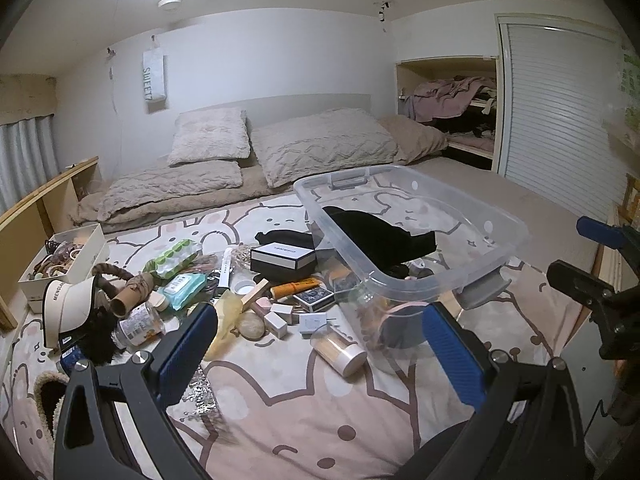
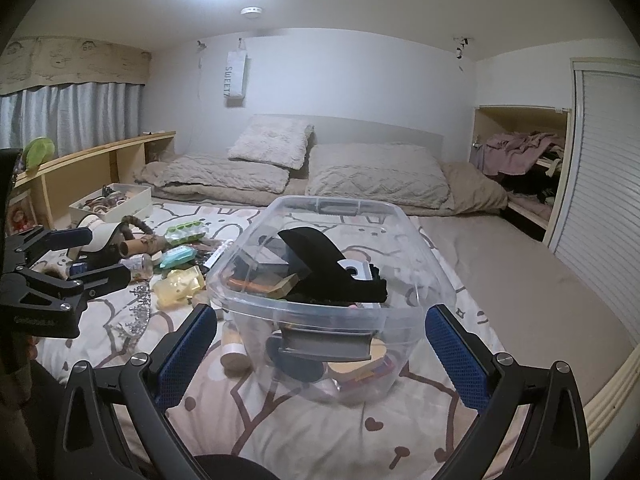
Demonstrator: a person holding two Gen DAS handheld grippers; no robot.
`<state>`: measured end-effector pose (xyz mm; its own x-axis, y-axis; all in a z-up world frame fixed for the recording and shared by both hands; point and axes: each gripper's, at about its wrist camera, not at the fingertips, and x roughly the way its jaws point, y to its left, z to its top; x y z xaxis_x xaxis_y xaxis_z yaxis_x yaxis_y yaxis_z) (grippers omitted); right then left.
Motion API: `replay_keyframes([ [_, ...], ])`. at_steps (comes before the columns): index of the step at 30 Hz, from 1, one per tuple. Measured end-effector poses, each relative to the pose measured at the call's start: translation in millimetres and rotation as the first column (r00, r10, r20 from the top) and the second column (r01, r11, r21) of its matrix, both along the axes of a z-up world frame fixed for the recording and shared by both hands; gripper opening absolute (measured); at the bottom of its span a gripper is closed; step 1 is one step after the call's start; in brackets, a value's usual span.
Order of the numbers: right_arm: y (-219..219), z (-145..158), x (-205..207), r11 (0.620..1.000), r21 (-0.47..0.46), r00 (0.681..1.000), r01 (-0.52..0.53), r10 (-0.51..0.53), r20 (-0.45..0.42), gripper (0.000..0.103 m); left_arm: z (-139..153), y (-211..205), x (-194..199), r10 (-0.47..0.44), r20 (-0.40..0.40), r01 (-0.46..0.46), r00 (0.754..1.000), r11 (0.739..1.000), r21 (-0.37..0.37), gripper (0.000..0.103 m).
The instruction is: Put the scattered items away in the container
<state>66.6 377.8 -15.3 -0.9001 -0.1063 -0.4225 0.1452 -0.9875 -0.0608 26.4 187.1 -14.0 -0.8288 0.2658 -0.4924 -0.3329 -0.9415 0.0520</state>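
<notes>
A clear plastic container (image 1: 436, 282) sits on the patterned bedspread with a black cloth (image 1: 380, 236) inside. Left of it lie scattered items: a black and white box (image 1: 284, 258), an orange tube (image 1: 296, 288), a card deck (image 1: 314, 298), a wipes pack (image 1: 182, 284), a cream visor (image 1: 68, 308) and a cylinder jar (image 1: 340, 350). My left gripper (image 1: 320, 344) is open and holds nothing, hovering just short of the pile. My right gripper (image 2: 322, 344) is open, its pads either side of the container (image 2: 256, 236) end without touching it. The left gripper (image 2: 108, 254) shows at the left.
An open white box (image 1: 64, 256) of small accessories stands at the far left by a wooden shelf (image 1: 48, 196). Pillows (image 1: 320, 144) line the headboard. A fuzzy slipper (image 1: 48, 392) lies near my left gripper. The bed's edge (image 2: 612, 384) runs along the right.
</notes>
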Motion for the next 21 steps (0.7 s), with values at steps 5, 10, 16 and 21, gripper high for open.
replay_keyframes([
  [5,1.0,-1.3,-0.4,1.000,0.002,1.000,0.004,-0.004,0.004,0.103,0.2,0.1,-0.1,0.001,0.000,-0.001,1.000,1.000,0.004,0.103],
  [10,0.7,-2.8,-0.2,1.000,0.011,1.000,0.003,-0.003,0.006,0.103,0.3,0.3,-1.3,0.007,0.010,-0.007,1.000,1.000,0.005,0.103],
  [16,-0.6,-3.1,0.1,1.000,0.011,1.000,0.001,-0.001,0.008,0.103,0.3,0.4,-1.6,0.007,0.012,-0.007,1.000,1.000,0.006,0.103],
  [21,-0.9,-3.6,0.1,1.000,0.008,1.000,0.001,-0.001,0.009,0.103,-0.7,-0.2,-1.5,0.003,0.021,-0.003,1.000,1.000,0.022,0.103],
])
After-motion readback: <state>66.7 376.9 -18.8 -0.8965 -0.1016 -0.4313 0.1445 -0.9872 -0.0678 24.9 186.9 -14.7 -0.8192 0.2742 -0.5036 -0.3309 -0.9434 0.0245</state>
